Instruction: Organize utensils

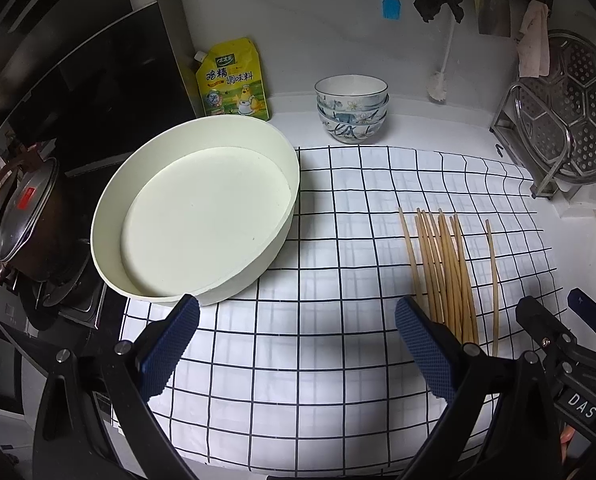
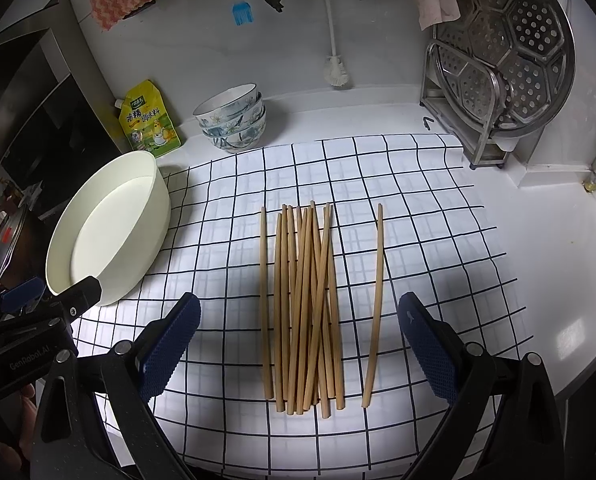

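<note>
Several wooden chopsticks (image 2: 306,304) lie in a loose bundle on the white grid-pattern cloth (image 2: 438,240), with one single chopstick (image 2: 375,304) apart on the right. My right gripper (image 2: 298,332) is open and empty, its jaws on either side of the bundle, above it. A cream oval tray (image 1: 194,216) stands empty on the cloth's left. My left gripper (image 1: 298,340) is open and empty over bare cloth (image 1: 318,240), between the tray and the chopsticks (image 1: 446,268). The tray also shows in the right wrist view (image 2: 110,224).
Stacked floral bowls (image 1: 352,112) and a yellow seasoning pouch (image 1: 234,80) stand at the back by the wall. A steel rack with a steamer plate (image 2: 502,60) is at the back right. A pot with a lid (image 1: 22,216) sits on the stove at the left.
</note>
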Demonstrator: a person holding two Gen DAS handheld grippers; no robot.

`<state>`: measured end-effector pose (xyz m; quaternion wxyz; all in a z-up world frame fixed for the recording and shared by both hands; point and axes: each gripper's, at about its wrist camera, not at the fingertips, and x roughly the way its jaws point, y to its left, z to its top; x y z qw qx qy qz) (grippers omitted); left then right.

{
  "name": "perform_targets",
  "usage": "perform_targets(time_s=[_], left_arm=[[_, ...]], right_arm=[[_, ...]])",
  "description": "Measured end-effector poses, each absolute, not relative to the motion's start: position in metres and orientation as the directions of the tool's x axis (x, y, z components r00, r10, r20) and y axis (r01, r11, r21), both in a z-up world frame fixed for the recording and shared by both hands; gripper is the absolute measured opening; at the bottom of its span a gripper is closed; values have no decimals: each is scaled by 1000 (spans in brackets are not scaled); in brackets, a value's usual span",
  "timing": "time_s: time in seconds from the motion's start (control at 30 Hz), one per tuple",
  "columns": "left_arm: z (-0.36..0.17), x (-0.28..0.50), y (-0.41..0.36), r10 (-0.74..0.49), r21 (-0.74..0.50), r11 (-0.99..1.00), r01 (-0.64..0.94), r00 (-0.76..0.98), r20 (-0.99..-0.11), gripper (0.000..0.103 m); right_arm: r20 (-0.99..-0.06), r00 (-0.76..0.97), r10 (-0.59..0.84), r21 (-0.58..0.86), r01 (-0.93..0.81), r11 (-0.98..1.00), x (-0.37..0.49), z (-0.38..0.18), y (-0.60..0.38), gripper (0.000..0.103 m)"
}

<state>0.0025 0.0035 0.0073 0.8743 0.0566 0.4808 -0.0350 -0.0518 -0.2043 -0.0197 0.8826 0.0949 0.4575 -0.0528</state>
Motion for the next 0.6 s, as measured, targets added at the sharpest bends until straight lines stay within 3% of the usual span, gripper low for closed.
perform_targets(time_s=[0.6], left_arm=[[8,3,4,-8,63,991,114,539,-842,97]], right_arm=[[-813,582,-10,116,179,977,-50,-19,-204,95]])
